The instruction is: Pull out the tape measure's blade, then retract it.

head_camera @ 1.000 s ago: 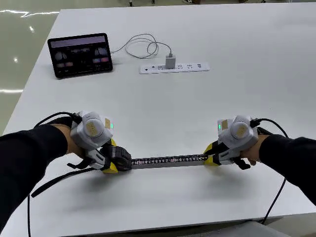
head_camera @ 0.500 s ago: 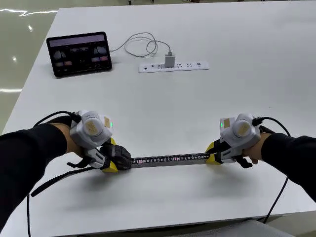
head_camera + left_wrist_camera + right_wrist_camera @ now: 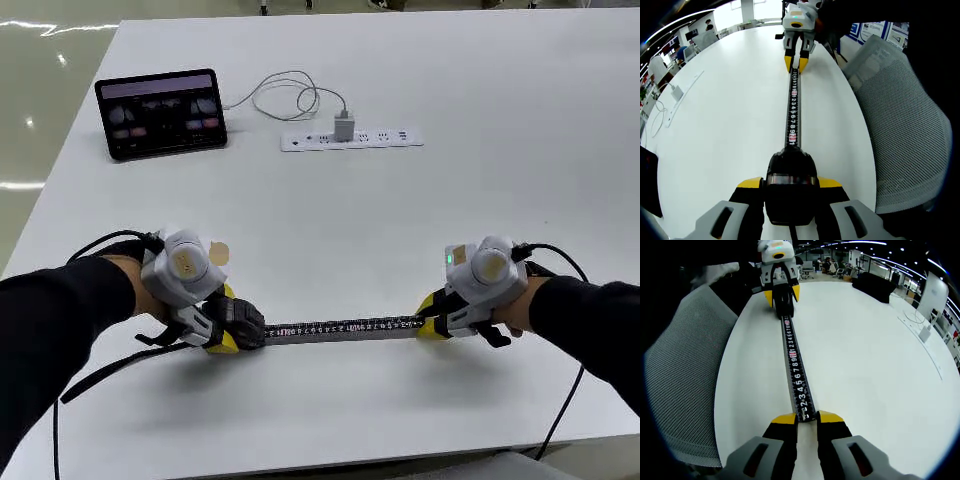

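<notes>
— White table [image 3: 420, 210], wide and plain, carries everything. What do the jaws hold on it?

— The left gripper [image 3: 790, 183] has its yellow-tipped jaws clamped on the black case of the tape measure [image 3: 791, 172], at the lower middle of its own view. The right gripper [image 3: 806, 419] has its jaws pressed together on the end of the blade [image 3: 796, 375], beside the first numbers.

— And where is the blade?

— It is pulled out and runs straight from one gripper to the other, across the lower middle of the head view, close to the near edge of the table.

— What is farther out?

— A tablet [image 3: 160, 112] with a lit screen stands at the upper left. A power strip [image 3: 352, 138] lies at the upper middle, with a white charger [image 3: 345, 125] plugged in and a cable [image 3: 285, 95] looping toward the tablet. A mesh chair back [image 3: 905, 125] shows at the right of the left gripper view.
</notes>
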`<move>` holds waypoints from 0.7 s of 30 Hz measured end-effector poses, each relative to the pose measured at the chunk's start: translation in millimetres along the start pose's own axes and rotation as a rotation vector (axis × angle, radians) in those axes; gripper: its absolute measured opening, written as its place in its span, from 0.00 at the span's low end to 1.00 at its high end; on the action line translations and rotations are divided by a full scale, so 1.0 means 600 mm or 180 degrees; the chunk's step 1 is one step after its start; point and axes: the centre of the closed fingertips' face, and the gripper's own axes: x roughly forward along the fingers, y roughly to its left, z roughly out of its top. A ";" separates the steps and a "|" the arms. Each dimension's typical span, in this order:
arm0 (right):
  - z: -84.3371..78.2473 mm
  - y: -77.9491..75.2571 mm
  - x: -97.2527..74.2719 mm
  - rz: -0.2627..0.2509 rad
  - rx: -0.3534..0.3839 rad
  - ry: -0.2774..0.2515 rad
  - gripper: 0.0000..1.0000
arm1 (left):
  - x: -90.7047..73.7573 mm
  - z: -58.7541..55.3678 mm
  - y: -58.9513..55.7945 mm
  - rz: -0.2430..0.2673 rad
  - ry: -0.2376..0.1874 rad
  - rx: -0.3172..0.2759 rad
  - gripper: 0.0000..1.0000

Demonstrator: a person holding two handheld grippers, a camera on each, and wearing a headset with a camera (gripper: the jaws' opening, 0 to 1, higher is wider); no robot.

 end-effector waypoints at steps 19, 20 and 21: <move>0.003 0.003 0.000 0.0004 -0.0105 0.0022 0.11 | 0.002 -0.003 0.009 -0.0001 -0.0062 -0.0048 0.36; 0.003 0.003 0.000 0.0003 -0.0119 0.0019 0.11 | 0.003 -0.003 0.010 0.0005 -0.0078 -0.0094 0.36; 0.003 0.002 0.000 0.0003 -0.0125 0.0015 0.12 | 0.003 -0.003 0.010 0.0009 -0.0074 -0.0115 0.37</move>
